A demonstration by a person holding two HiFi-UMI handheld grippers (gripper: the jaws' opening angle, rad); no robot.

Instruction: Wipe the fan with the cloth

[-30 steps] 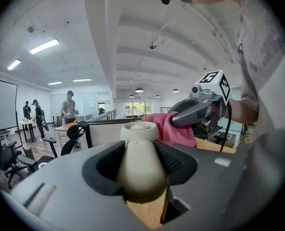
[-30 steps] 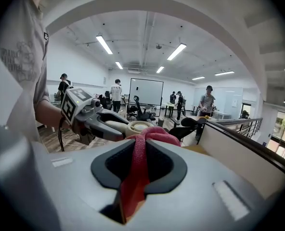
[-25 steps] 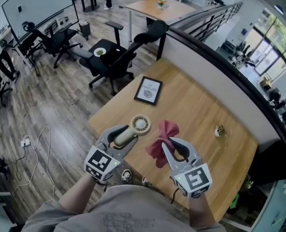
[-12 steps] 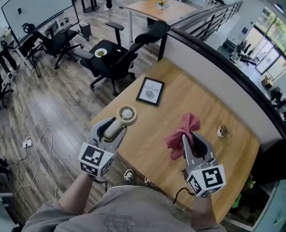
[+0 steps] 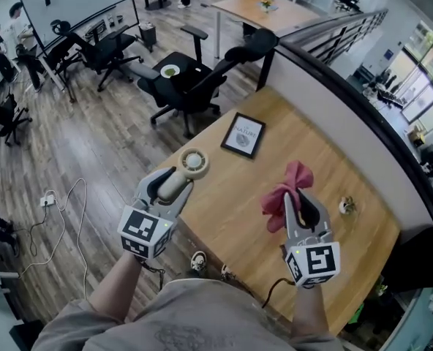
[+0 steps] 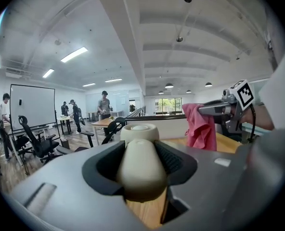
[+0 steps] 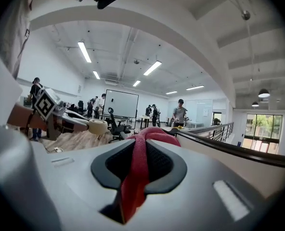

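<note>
A light wooden table [image 5: 227, 196] is standing with one long side running along a low wall [image 5: 348, 115] topped by a dark ledge. A black-framed print [image 5: 244, 135] is lying flat on it near the far edge. Well apart from that, a small pale object [image 5: 346, 206], too small to identify, is sitting close to the wall side.

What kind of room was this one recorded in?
Most likely an open-plan office, on an upper level: black swivel chairs, a whiteboard on the far side, a wooden desk and a railing.
</note>
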